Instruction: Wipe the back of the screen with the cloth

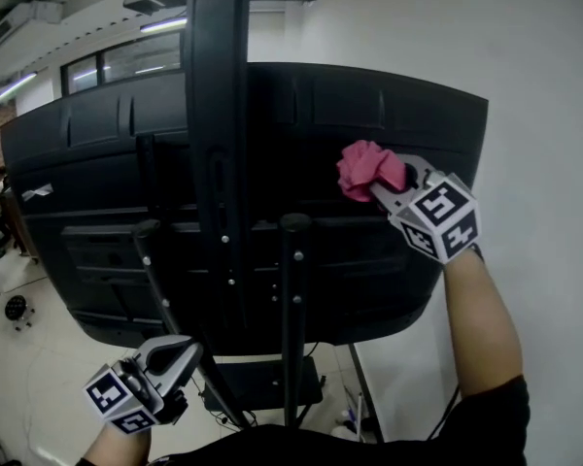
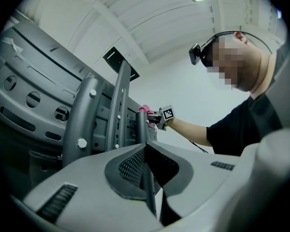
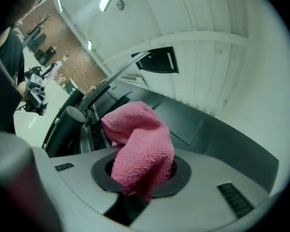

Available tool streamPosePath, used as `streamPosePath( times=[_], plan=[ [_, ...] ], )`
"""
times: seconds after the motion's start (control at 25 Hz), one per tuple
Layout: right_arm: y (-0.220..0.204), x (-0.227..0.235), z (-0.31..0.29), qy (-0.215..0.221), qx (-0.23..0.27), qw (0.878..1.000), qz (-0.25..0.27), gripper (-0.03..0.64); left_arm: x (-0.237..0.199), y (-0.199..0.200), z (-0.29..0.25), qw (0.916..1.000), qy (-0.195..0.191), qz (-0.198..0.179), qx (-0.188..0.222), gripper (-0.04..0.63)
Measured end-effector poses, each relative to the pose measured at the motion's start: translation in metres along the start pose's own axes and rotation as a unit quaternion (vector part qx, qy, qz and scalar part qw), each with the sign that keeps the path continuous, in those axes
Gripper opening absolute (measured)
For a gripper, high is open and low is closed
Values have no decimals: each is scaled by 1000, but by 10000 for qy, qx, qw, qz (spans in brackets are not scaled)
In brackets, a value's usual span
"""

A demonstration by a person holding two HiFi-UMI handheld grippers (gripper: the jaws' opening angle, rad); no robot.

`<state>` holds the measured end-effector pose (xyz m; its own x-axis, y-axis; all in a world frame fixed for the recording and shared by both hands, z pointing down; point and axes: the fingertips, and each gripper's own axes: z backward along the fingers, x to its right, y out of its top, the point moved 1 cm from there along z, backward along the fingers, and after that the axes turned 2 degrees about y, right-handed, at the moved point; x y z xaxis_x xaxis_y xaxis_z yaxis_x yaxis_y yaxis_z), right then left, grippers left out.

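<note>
Pink cloth (image 1: pixel 367 170) clamped in right gripper (image 1: pixel 385 185), near screen's back (image 1: pixel 97 153).

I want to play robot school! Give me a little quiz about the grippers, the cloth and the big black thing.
1. Pick one: what colour is the cloth? A blue, B pink, C white.
2. True or false: the left gripper is holding the cloth too.
3. Fill the gap: the right gripper holds the cloth up at the back of the ____.

Key: 1 B. 2 False, only the right gripper has it. 3 screen.
</note>
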<state>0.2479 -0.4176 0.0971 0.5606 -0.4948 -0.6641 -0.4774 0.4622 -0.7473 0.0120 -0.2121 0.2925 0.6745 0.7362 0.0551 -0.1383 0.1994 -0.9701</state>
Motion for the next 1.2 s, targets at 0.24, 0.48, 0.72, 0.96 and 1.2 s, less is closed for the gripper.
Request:
streamPosePath(
  times=[0.24, 0.48, 0.72, 0.96, 1.2],
  plan=[
    [5, -22, 0, -117, -134, 9998, -69, 96, -10, 8, 32, 9999, -97, 6, -31, -3],
    [-165, 66, 76, -1007, -473, 9685, -2228, 95, -7, -4, 11, 9998, -51, 143, -136, -3],
    [-222, 43, 69, -452, -572, 9766, -2022, 97, 35, -24, -33, 9990, -33, 254, -363, -3],
    [-338, 108, 140, -1766, -1264, 9364, -2758, 97, 36, -34, -52, 9981, 140, 204, -569, -3],
    [-275, -28, 77, -586, -738, 9673, -2353, 97, 22, -43, -59, 9970, -87, 261, -725, -3]
  ],
)
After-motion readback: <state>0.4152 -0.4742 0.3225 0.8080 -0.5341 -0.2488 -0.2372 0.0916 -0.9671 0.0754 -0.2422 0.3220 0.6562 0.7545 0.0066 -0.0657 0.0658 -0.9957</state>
